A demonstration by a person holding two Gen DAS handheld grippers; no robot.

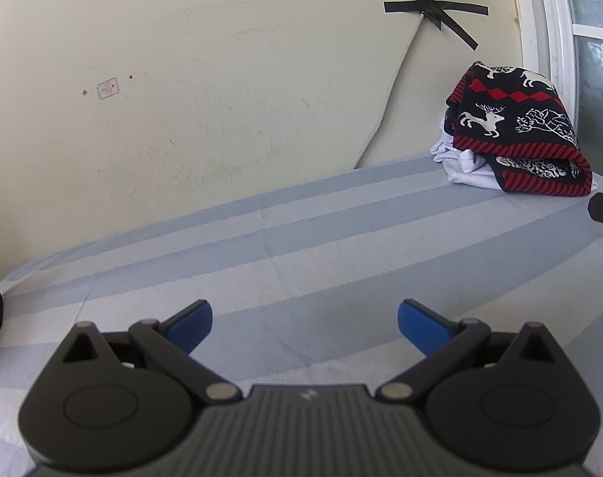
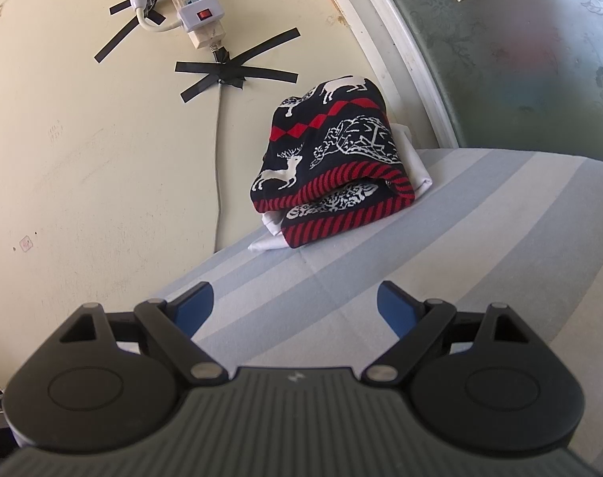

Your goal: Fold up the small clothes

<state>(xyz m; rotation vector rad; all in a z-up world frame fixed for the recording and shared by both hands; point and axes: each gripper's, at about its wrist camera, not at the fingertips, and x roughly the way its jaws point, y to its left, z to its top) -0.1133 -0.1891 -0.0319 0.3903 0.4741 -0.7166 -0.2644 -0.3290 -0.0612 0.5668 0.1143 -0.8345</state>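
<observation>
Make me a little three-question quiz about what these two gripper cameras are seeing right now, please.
1. True or false: the left gripper is holding a piece of clothing.
2. What lies directly under the folded reindeer sweater? A) a white garment B) a pillow C) a towel rack
3. Fill in: the power strip is fixed to the ____ with black tape.

Key:
1. False; both it and the right gripper are open with nothing between the fingers.
2. A, the white garment peeks out beneath the sweater on the striped sheet.
3. Wall.
</observation>
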